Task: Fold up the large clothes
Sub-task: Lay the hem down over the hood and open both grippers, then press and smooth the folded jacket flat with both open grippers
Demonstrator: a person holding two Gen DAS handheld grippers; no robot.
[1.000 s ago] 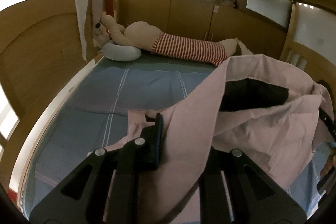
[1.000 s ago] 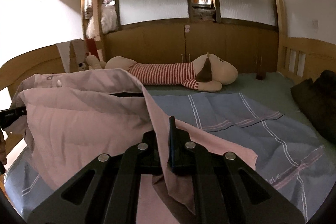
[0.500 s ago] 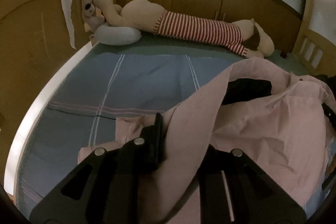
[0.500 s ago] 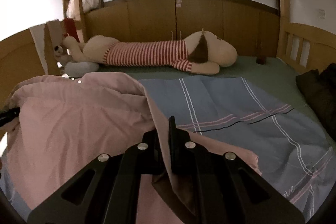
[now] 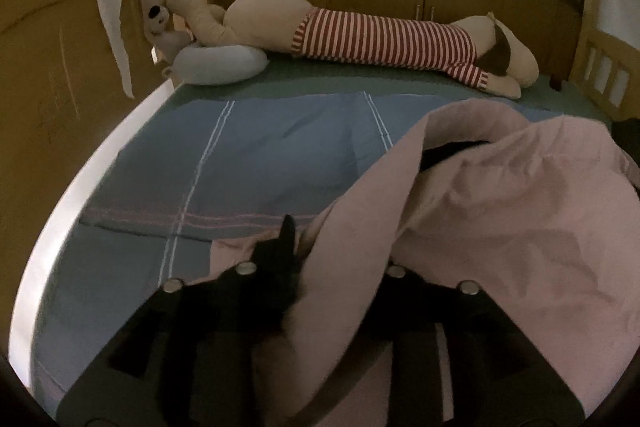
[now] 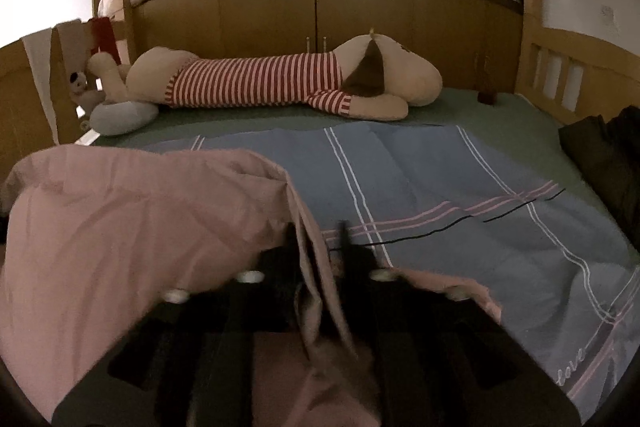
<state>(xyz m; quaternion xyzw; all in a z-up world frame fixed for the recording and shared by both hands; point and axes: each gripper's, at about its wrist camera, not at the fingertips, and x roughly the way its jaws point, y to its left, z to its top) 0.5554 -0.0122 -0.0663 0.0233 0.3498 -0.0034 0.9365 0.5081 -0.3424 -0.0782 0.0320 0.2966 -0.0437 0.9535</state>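
Note:
A large pink garment (image 5: 500,211) hangs between my two grippers over a blue striped bed sheet (image 5: 256,155). My left gripper (image 5: 308,247) is shut on the garment's edge; the cloth drapes over and hides its right finger. The garment also fills the left of the right wrist view (image 6: 132,223). My right gripper (image 6: 320,239) is shut on another edge of it, with a fold of cloth pinched between the fingers. The cloth sags low, close to the sheet (image 6: 460,187).
A long plush dog in a red striped shirt (image 6: 264,79) lies along the far side of the bed by the wooden wall. A pale blue cushion (image 5: 218,65) sits at the far left. Dark clothing (image 6: 604,155) lies at the right edge. Wooden rails enclose the bed.
Both grippers have moved forward and down over the bed with the garment. The cloth now hangs lower and nearer the sheet, and the plush dog looks closer.

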